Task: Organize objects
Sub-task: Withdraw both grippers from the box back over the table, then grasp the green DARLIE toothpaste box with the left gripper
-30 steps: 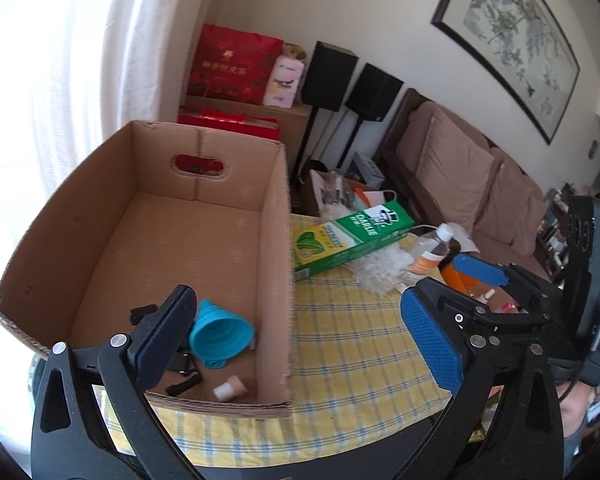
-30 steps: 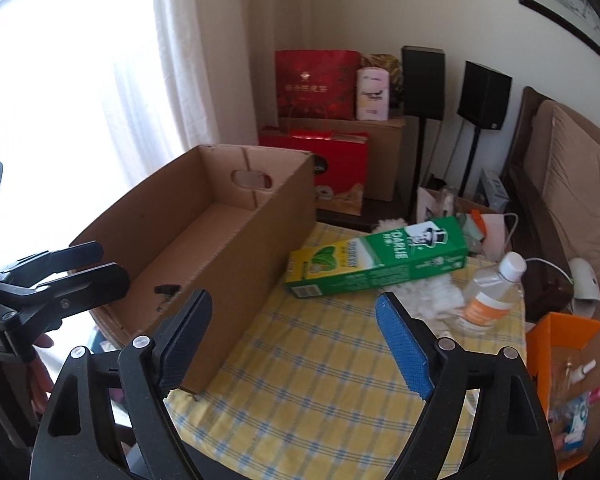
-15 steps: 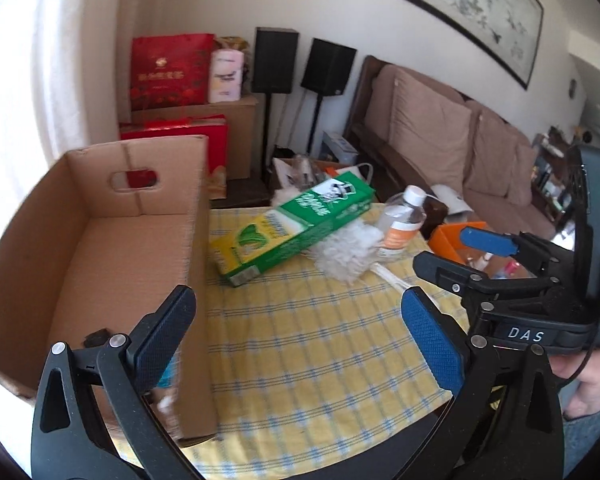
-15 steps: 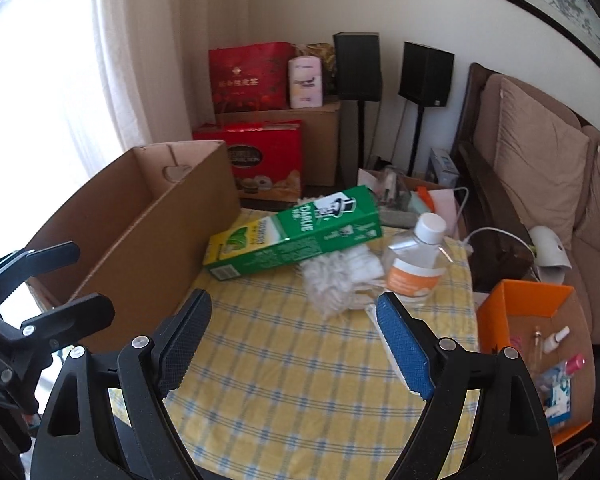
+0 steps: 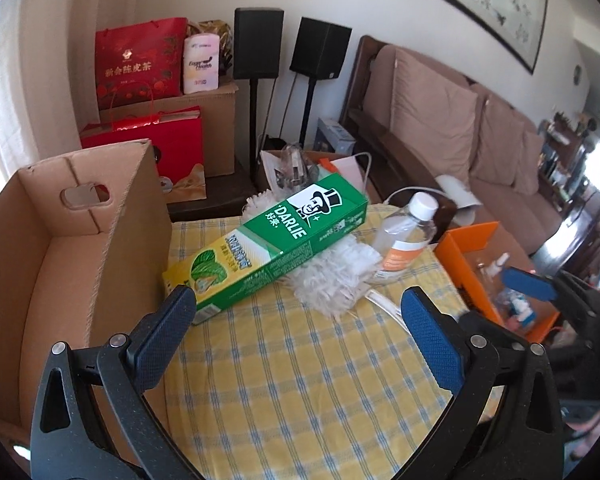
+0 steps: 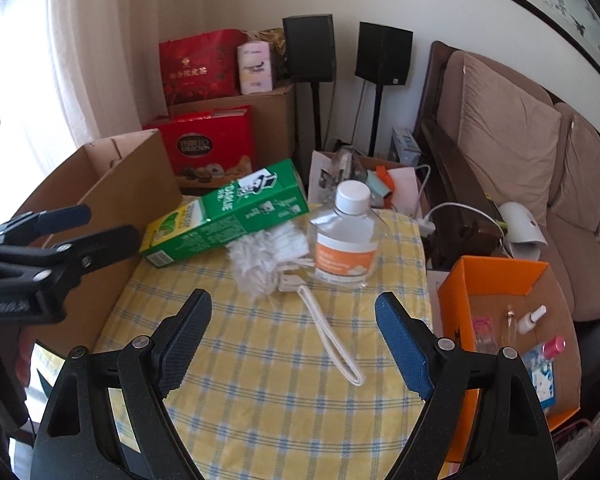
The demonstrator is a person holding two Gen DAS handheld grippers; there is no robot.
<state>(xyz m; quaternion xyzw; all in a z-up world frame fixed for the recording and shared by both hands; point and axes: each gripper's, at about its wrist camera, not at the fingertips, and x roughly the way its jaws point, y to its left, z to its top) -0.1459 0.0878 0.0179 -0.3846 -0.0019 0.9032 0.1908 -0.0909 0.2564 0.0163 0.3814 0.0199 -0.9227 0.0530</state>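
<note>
A green and yellow Darlie toothpaste box [image 5: 272,240] lies on the yellow checked tablecloth [image 5: 300,380], leaning on a white fluffy duster [image 5: 336,276] with a looped handle [image 6: 332,344]. A clear bottle with an orange label [image 6: 346,240] stands beside the duster. An open cardboard box [image 5: 72,256] stands at the table's left. My left gripper [image 5: 296,320] is open and empty, just short of the toothpaste box. My right gripper [image 6: 294,332] is open and empty above the duster handle.
An orange box [image 6: 512,320] with small bottles sits off the table's right edge. Red gift bags [image 5: 140,60], a carton and two black speakers [image 5: 258,20] stand by the far wall. A brown sofa [image 5: 460,128] is on the right.
Both grippers have swung right, away from the cardboard box and toward the toothpaste box, duster and bottle. Both stay open and empty.
</note>
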